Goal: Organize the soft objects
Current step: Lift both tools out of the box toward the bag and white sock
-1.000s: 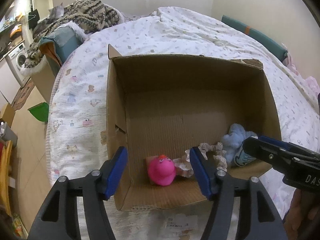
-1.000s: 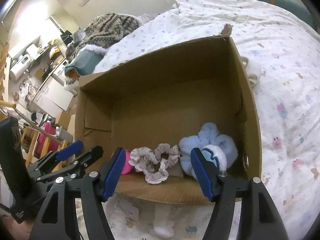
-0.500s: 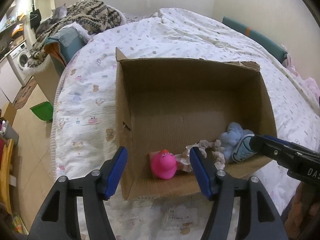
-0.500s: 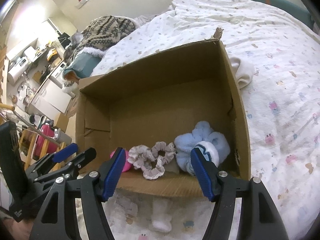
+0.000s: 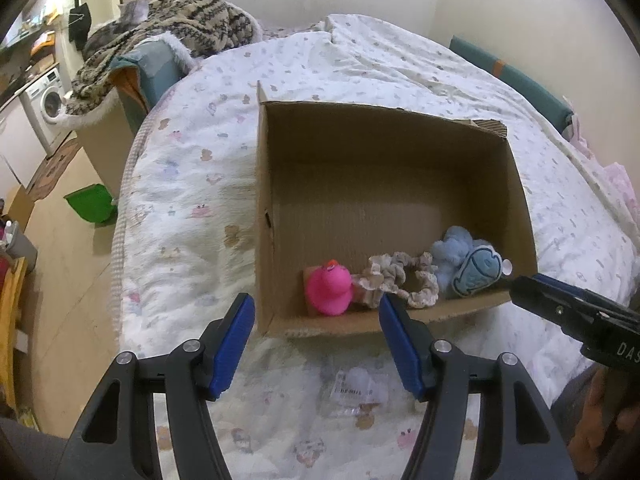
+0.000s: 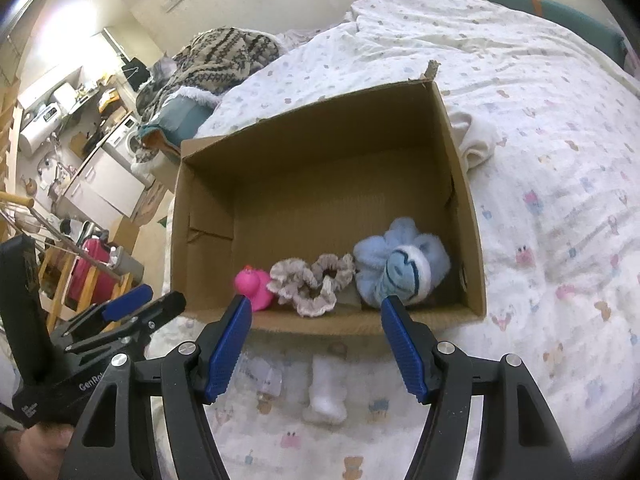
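An open cardboard box (image 5: 384, 152) (image 6: 320, 152) stands on the bed. Along its near wall lie a pink rubber duck (image 5: 330, 288) (image 6: 254, 286), beige scrunchies (image 5: 396, 278) (image 6: 314, 282) and a blue plush toy (image 5: 468, 266) (image 6: 400, 268). My left gripper (image 5: 318, 342) is open and empty, just short of the box's near edge. My right gripper (image 6: 316, 344) is open and empty, also in front of the box. A white sock (image 6: 326, 390) lies on the sheet below the right gripper. A clear plastic packet (image 5: 356, 390) lies below the left gripper.
The bed carries a white patterned sheet (image 5: 192, 184). A white cloth (image 6: 474, 142) lies to the right of the box. A knitted blanket (image 5: 180, 20) is heaped at the far left. A green bin (image 5: 90, 204) stands on the floor beside the bed.
Both grippers have pulled back and up from the box, which now looks smaller and farther. The sock and packet have come into view. The things in the box have not moved.
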`<state>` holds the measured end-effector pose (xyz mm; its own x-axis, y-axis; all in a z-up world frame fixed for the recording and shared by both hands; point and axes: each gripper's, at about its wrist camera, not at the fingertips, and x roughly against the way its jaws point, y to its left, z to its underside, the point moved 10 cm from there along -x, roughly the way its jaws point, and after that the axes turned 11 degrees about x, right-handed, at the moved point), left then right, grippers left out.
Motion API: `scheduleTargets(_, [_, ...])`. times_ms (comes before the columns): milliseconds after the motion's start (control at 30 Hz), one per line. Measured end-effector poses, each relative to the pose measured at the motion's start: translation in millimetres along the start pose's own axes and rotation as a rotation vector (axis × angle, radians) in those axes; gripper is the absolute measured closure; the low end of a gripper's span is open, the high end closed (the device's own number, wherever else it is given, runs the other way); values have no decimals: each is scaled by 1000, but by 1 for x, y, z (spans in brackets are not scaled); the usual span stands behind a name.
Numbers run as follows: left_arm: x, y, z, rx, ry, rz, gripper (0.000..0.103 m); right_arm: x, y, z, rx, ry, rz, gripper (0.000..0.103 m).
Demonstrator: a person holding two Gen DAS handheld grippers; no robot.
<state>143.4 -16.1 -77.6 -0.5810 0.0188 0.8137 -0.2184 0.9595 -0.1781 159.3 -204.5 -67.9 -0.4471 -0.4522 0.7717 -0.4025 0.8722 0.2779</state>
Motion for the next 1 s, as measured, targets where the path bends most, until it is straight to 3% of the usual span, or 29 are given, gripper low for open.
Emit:
scheduleTargets(200, [7, 32, 16, 93, 41, -51, 41, 3, 0, 22, -63, 42, -37, 32])
scheduleTargets(367, [6, 50, 34, 190, 104, -48, 41, -13, 4, 37, -95, 120, -71, 32])
scheduleTargets(633, [0, 43, 42, 168, 120, -52, 41, -65, 9, 73, -88, 311, -62, 32])
scheduleTargets(833, [-8, 38, 46, 152, 136, -56, 41, -92, 16, 91, -27, 411, -42, 42])
scheduleTargets(1000, [-13, 37, 49, 151, 158, -57, 41, -99, 15, 100, -1, 441, -17, 61])
